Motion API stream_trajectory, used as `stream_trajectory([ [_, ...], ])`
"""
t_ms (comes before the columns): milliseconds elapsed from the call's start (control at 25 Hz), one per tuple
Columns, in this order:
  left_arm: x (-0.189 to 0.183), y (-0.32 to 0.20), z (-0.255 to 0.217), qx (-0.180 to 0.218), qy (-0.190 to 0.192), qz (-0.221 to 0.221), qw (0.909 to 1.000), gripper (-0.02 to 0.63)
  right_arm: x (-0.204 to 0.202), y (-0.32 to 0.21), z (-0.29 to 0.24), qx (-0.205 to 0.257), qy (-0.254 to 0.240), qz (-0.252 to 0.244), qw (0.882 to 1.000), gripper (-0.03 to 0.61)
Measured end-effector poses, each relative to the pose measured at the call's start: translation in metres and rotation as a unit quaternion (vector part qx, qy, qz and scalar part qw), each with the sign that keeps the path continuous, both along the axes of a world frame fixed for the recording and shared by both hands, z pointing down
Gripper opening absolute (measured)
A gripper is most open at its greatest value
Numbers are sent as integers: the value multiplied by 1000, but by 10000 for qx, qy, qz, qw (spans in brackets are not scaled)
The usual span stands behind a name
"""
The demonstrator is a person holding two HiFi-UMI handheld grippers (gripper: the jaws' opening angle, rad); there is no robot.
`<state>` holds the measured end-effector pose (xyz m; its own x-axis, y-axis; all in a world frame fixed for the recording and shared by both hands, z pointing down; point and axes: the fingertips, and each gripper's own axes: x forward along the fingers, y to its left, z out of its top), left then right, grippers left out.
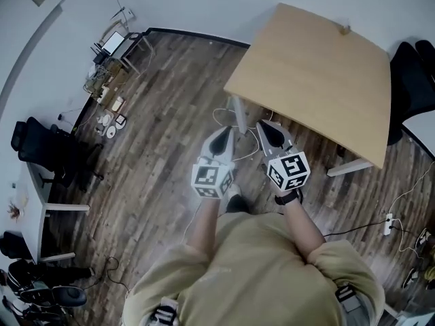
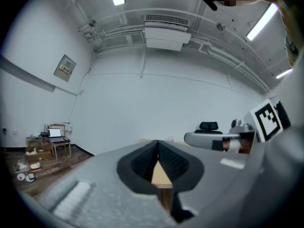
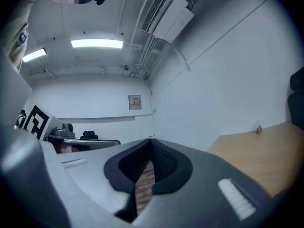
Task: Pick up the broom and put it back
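From the head view, the person stands on a dark wood-plank floor [image 1: 156,114] and holds both grippers out level, side by side. The grey left claw [image 1: 224,133] and the grey right claw [image 1: 265,128] point at the near corner of a light wooden bench [image 1: 319,73]. White cables [image 1: 248,148] trail on the floor just beneath them.

In the left gripper view, the left claw [image 2: 157,144] is pressed together at its tips and pinches nothing. The bench edge [image 2: 161,175] shows through the gap behind the tips.

In the right gripper view, the right claw [image 3: 151,141] is likewise pressed together and empty, with the bench [image 3: 266,156] off to its right.

No view shows the broom, so its place relative to either claw cannot be told.
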<state>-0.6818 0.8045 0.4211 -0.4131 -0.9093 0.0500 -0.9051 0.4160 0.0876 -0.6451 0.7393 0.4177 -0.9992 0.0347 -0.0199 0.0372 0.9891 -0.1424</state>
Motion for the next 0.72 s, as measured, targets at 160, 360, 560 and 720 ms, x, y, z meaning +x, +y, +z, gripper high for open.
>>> stream_trajectory([
  [160,-72,9,-9,153,45,-28,9999,2,-65,10,-7,209,120,-10,9997,-5],
  [360,-141,30,8,211,316,-126,9992,2,-126,23,11,276,427,125,9986,-5],
  [560,-180,35,41,163,660,-82,9977,2,-164,36,55,189,925,116,9955,-3],
  [720,-200,38,72,-13,899,-227,9957,2,-185,36,88,129,1265,-27,9919,-3],
])
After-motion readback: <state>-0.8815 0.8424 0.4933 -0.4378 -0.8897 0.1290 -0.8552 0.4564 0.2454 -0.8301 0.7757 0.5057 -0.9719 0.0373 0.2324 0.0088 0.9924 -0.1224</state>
